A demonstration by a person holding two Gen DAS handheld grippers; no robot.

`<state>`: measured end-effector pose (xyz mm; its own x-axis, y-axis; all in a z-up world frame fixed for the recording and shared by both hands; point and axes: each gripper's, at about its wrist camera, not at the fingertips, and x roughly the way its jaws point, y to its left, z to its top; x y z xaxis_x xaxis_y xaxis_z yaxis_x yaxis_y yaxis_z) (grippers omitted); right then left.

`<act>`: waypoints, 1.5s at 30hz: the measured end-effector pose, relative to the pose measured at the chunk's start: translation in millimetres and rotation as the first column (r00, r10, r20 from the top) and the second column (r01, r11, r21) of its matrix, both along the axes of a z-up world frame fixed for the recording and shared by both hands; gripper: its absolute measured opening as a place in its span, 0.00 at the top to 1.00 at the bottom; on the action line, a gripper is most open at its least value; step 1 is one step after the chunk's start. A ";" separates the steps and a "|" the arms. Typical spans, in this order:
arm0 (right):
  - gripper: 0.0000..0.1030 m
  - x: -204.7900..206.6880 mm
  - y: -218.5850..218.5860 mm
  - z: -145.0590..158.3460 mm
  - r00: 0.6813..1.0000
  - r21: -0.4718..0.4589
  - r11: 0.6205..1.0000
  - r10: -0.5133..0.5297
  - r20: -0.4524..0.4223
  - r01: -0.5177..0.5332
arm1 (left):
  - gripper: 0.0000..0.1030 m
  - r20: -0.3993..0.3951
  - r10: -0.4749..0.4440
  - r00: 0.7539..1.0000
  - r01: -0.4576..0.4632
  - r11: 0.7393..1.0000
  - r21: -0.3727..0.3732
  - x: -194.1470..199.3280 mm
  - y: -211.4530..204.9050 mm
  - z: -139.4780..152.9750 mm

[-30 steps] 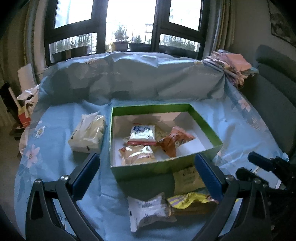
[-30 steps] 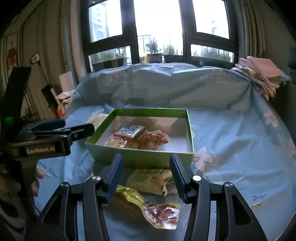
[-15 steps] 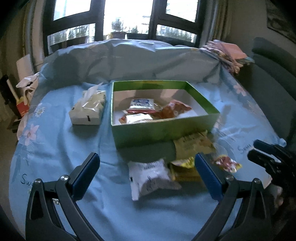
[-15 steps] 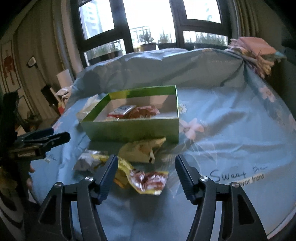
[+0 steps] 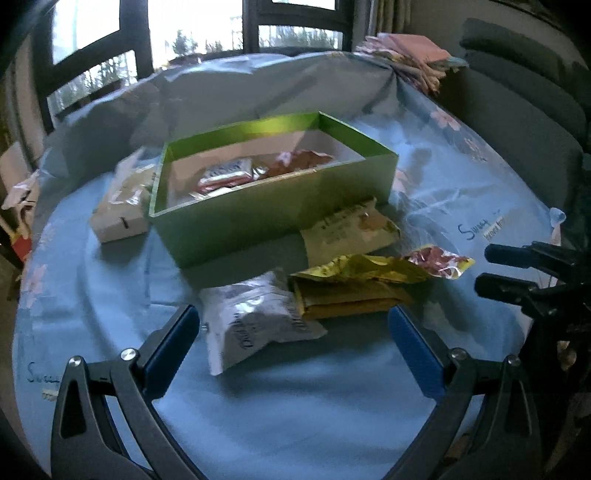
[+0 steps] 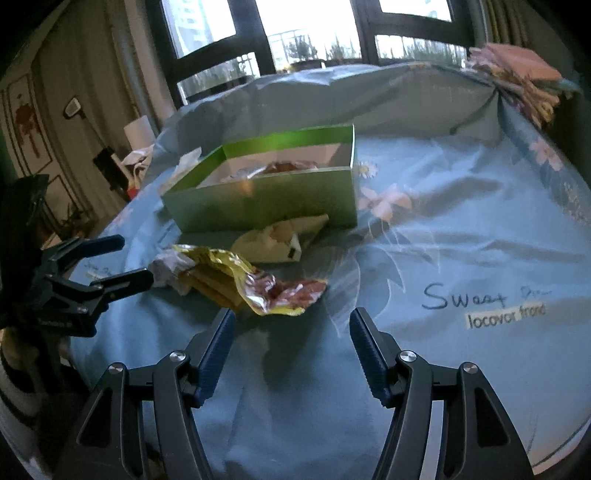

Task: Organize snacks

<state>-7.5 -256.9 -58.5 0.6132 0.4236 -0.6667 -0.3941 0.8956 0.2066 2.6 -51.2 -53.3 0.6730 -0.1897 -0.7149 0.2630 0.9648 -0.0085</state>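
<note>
Two grippers hover above a round table (image 5: 110, 295) draped in a pale blue floral cloth, both with fingers spread wide and holding nothing. The left gripper (image 5: 293, 332) hangs low over the near edge, its blue-padded fingers flanking a white packet (image 5: 255, 325) that lies flat on the cloth without touching either pad. The right gripper (image 6: 291, 332) sits just short of a crumpled yellow wrapper (image 6: 258, 280), its red-printed end pointing toward the open fingers.

A green box (image 5: 280, 206) stands in the middle of the table, open on top, white inside. Several snacks already lie in it: a red-and-white packet (image 5: 225, 177) toward the left and an orange-brown one (image 5: 299, 162) beside it on the right.

Four snacks remain on the cloth in front of the box. A cream pouch (image 5: 351, 229) rests against the box's front wall. Just nearer, the yellow wrapper drapes over a flat tan packet (image 5: 347, 299). The white packet lies beside these, to the left.

A pale bag (image 5: 122, 206) sits on the cloth touching the box's left side. Folded pink cloths (image 6: 517, 81) are piled at the far right edge. Behind the table, tall dark-framed windows (image 6: 295, 33) show bright daylight and potted plants outside.
</note>
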 end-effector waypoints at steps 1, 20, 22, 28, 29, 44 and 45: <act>0.37 2.4 -0.5 -3.3 1.000 -0.004 1.000 0.002 -0.009 -0.003 | 0.01 -0.013 -0.011 1.000 0.011 1.000 -0.004 3.1 -1.3 -2.7; 0.37 31.3 9.0 -20.8 0.997 -0.008 0.997 0.073 -0.023 -0.073 | 0.11 -0.080 -0.171 0.982 0.168 0.985 -0.041 33.8 -22.5 -12.8; 0.37 35.0 14.6 -20.2 0.996 -0.031 0.996 0.088 -0.013 -0.088 | 0.11 -0.083 -0.183 0.980 0.179 0.982 -0.058 36.5 -21.1 -12.0; 0.37 44.0 19.6 -19.0 0.992 -0.016 0.992 0.127 -0.006 -0.127 | 0.23 -0.109 -0.200 0.974 0.189 0.977 -0.100 44.9 -17.8 -12.2; 0.37 45.4 19.5 -20.3 0.991 -0.007 0.991 0.135 -0.013 -0.135 | 0.23 -0.110 -0.204 0.973 0.192 0.975 -0.107 45.8 -17.9 -12.3; 0.49 59.0 8.5 -25.5 0.992 0.092 0.989 0.122 -0.025 -0.119 | 0.41 -0.087 -0.215 0.973 0.203 0.970 -0.133 61.2 -17.6 -9.9; 0.50 58.6 8.1 -25.3 0.992 0.095 0.989 0.120 -0.024 -0.117 | 0.47 -0.087 -0.207 0.975 0.194 0.972 -0.135 61.9 -15.9 -9.6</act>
